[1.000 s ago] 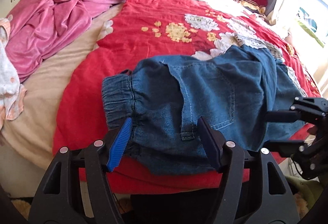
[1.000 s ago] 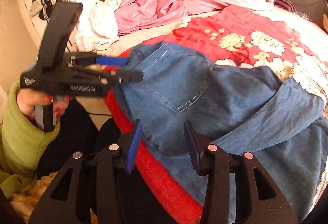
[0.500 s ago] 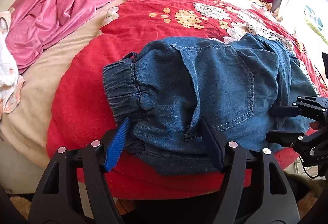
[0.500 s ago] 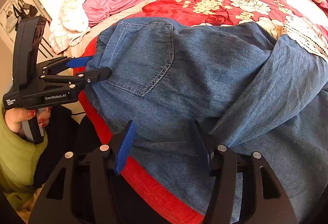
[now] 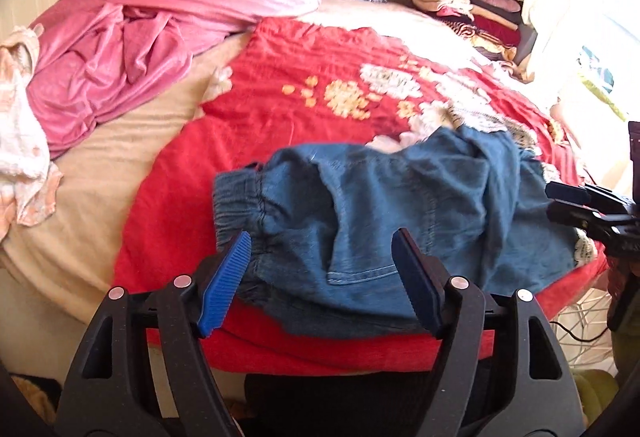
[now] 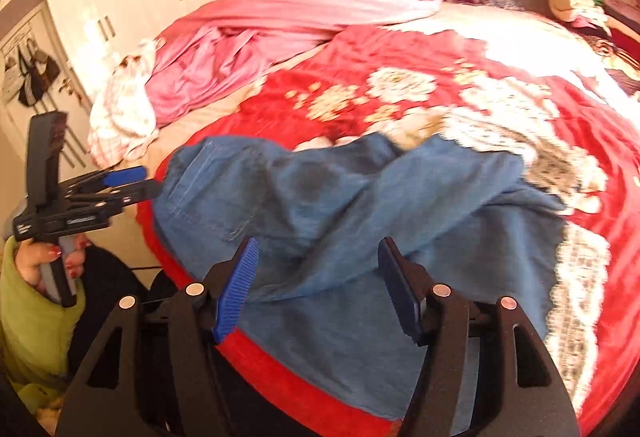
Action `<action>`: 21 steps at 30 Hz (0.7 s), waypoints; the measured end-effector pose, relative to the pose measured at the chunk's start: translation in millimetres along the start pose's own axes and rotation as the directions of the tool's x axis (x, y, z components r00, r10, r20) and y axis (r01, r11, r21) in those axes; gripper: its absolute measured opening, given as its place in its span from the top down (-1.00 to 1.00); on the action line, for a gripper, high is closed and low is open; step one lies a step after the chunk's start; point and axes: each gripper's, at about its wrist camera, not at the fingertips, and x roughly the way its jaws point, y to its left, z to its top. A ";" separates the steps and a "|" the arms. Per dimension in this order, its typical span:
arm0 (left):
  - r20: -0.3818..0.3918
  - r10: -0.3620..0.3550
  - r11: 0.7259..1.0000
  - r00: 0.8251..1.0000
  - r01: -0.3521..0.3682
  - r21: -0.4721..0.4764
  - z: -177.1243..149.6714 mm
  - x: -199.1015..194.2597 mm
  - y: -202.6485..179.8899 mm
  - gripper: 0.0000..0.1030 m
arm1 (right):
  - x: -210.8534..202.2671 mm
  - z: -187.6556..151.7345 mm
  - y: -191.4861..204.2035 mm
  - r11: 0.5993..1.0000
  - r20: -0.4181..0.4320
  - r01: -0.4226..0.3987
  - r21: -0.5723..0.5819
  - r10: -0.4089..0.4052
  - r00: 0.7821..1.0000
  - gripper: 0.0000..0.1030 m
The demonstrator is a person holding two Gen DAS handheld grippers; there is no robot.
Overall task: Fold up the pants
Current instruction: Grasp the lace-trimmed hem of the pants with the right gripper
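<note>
Both claws spread, nothing between the pads. Left gripper [image 5: 320,277] and right gripper [image 6: 316,285] have both just been opening, and denim sits beyond the tips in each view, not pinched

Pants [image 5: 400,205]: blue denim, lying rumpled mid-lower frame in the left wrist view, near the front edge of the red blanket [image 5: 320,77]. Elastic waistband [image 5: 236,197] sits left of centre, the body bunches toward the right. In the right wrist view the pants [image 6: 320,205] run from centre-left to lower right, with one layer lapped diagonally over another

Handling, my read: soft, limp, moderately heavy for cloth. It'll sag and drag on the plush blanket rather than slide, and won't hold a crease by itself. The gathered waistband is the thickest, most secure bite. Seams and hems are next best. Avoid pinching a single loose layer mid-panel, since that just pulls up a tent

I'd go left claw on the waistband end and right claw on the far leg hem, then lift clear before folding over

Motion blur on both frames, so the exact layer count is unclear
</note>
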 end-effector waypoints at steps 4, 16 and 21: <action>0.020 -0.055 0.998 0.998 0.055 0.025 10.7 -6.4 -20.1 -0.33 | -26.2 5.6 -41.7 0.992 0.053 0.104 0.069 -0.107 0.993 -0.26; -0.149 -0.290 0.929 0.945 0.315 0.195 27.3 60.7 -140.9 -0.34 | -44.1 -11.9 -175.8 0.932 -0.024 0.294 0.214 -0.296 0.955 -0.26; -0.227 -0.289 0.915 0.930 0.338 0.221 19.3 98.9 -162.3 -0.33 | -15.4 -15.3 -200.5 0.933 -0.099 0.293 0.210 -0.278 0.956 -0.26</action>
